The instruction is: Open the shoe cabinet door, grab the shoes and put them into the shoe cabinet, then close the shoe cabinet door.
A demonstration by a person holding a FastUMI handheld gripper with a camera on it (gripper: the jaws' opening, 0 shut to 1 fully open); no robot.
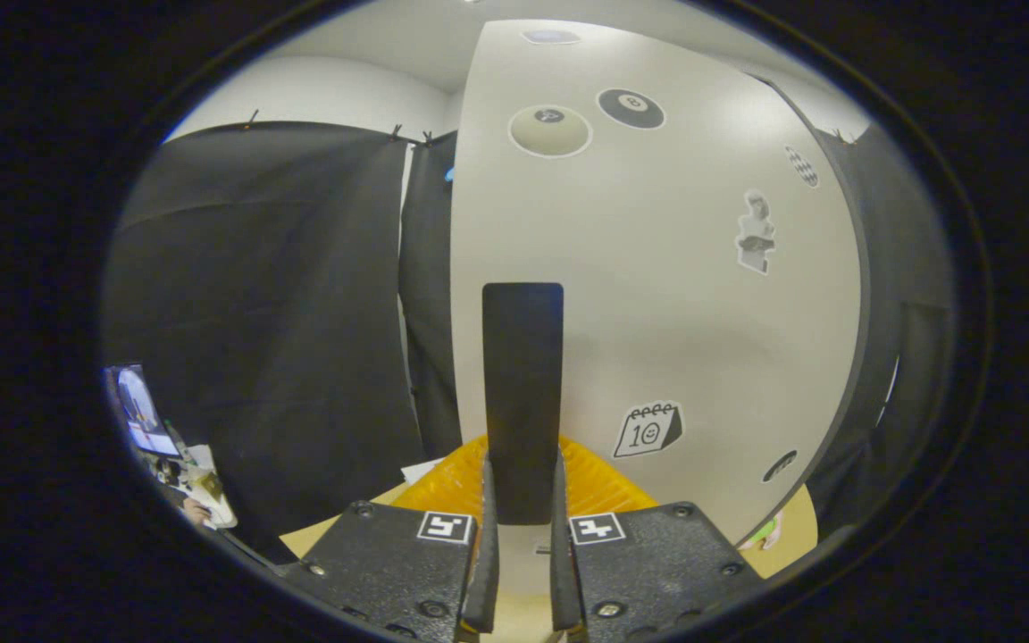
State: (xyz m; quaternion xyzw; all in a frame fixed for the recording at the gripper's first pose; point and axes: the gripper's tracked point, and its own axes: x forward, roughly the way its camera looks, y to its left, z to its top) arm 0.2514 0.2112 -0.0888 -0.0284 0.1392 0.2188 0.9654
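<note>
Low in the middle of the frame, the gripper [522, 536] points level and forward, its two fingers closed on the tall black flat handle [522, 393] of the white shoe cabinet door [657, 295], which carries round and cut-out stickers and fills the centre and right. Whether this is the opening or the closing pull I cannot tell; either way the next move calls for swinging the handle along the hinge arc without slipping. An orange ribbed shoe [595, 487] lies just beyond the fingers, low against the door.
</note>
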